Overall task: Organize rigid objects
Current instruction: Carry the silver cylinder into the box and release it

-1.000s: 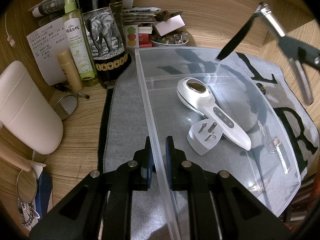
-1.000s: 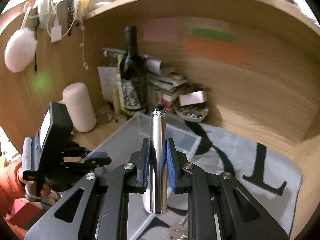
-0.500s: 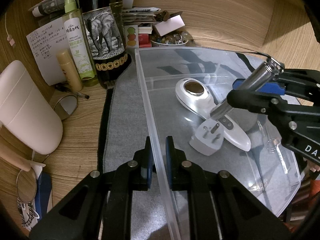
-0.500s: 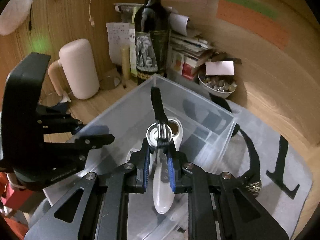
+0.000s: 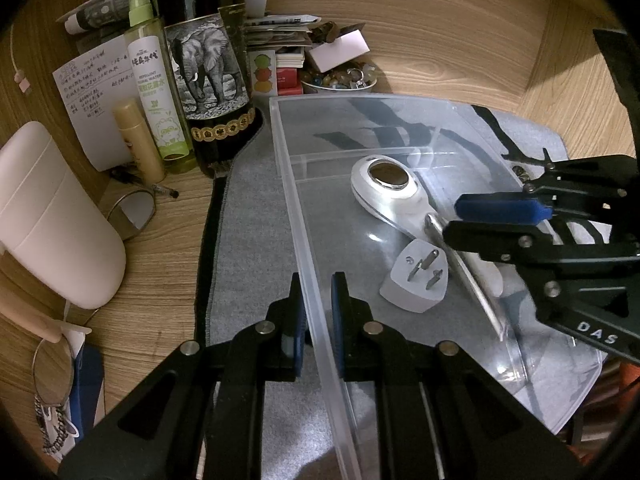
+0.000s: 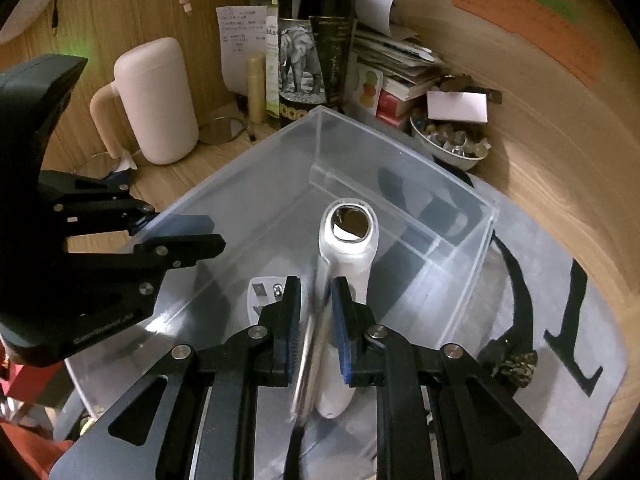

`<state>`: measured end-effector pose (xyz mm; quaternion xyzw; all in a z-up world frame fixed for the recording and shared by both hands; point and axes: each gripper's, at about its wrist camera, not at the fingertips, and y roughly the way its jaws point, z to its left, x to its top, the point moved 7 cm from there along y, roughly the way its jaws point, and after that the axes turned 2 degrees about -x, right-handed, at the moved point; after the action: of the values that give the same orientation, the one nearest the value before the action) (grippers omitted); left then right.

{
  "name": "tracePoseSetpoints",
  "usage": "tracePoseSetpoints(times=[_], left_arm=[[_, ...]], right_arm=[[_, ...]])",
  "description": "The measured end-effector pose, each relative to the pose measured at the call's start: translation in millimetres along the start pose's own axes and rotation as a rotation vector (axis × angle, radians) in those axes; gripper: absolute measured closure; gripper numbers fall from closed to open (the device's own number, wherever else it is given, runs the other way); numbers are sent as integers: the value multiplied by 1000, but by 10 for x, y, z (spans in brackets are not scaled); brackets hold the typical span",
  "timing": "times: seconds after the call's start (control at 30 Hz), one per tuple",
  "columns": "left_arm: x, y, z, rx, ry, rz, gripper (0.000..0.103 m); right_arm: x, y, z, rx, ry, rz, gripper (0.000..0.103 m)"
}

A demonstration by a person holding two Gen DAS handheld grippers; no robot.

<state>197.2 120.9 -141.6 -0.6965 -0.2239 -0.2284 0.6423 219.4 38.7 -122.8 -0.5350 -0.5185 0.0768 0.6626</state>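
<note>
My left gripper [image 5: 316, 320] is squeezed tight on the thin side wall of the clear plastic box [image 5: 400, 368]. One finger is outside the wall and one is inside.

My right gripper [image 6: 316, 308] reaches into the box from the other side. It is pinched on a shiny silver metal tube [image 6: 310, 344]. The tube looks blurry, and it slants down toward the bottom of the box.

Inside the box lies a white handheld device [image 5: 384, 184] with a dark round window at its wide end. Just beside it sits a white plug adapter [image 5: 416, 280] with its metal pins pointing up. The tube crosses over the white device.

The box stands on a gray mat [image 5: 256, 208]. Behind it is a dark bottle [image 5: 208, 68] with an elephant picture.
</note>
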Motion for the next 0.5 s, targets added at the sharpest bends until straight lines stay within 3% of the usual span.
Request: tracePoseSetpoints(times=[0.13, 0.5], left_arm=[[-1, 0, 0, 0, 0, 0, 92], [4, 0, -4, 4, 4, 2, 92]], right_arm=[[-8, -94, -34, -7, 8, -22, 77], [10, -546, -257, -50, 57, -136, 61]])
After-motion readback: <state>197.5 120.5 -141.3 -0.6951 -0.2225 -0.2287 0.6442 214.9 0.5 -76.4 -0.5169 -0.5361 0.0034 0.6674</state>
